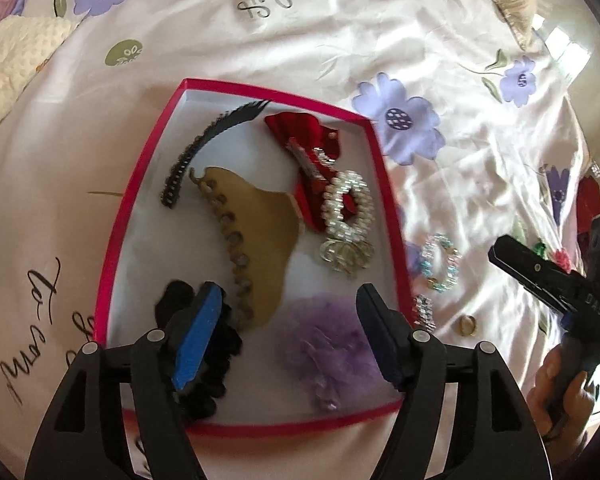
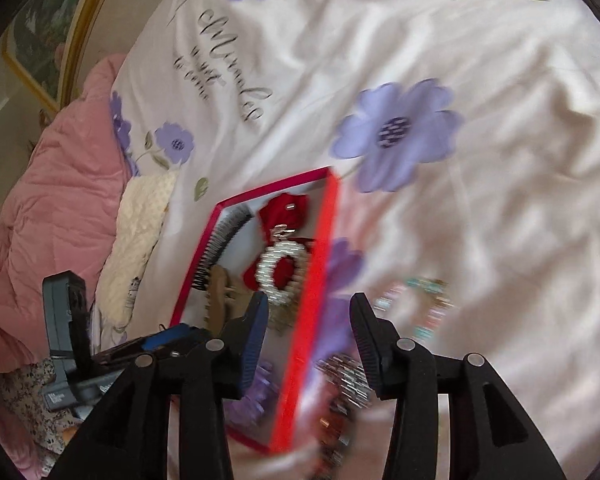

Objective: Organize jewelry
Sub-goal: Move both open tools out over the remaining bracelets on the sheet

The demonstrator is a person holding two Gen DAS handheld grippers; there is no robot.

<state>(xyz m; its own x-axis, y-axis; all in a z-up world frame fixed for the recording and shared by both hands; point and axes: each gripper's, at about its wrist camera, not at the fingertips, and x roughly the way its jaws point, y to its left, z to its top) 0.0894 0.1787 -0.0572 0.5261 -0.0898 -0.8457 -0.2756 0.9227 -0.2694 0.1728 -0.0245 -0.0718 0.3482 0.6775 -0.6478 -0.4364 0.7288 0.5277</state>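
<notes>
Seen from the left wrist, the left gripper [image 1: 288, 332] hangs with its jaws spread over the near end of a red-rimmed box [image 1: 112, 236], nothing between the pads; just beneath lie a black scrunchie [image 1: 216, 344] and a purple fluffy hair tie [image 1: 328, 348], then a tan claw clip [image 1: 256, 236], a pearl ring-shaped piece [image 1: 348, 204], a red bow clip [image 1: 304, 136] and a black comb headband [image 1: 204, 144] toward the far wall. On the flowered bedspread [image 1: 440, 32] just outside the box rest a rhinestone clip [image 1: 424, 310], a gold ring [image 1: 468, 324] and a beaded bracelet [image 1: 440, 262]. The right wrist view alone shows the right gripper [image 2: 308, 328] part open and empty above the box's right wall [image 2: 316, 272], with a pink quilt [image 2: 56, 184] and a framed picture [image 2: 56, 20] beyond the bed.
</notes>
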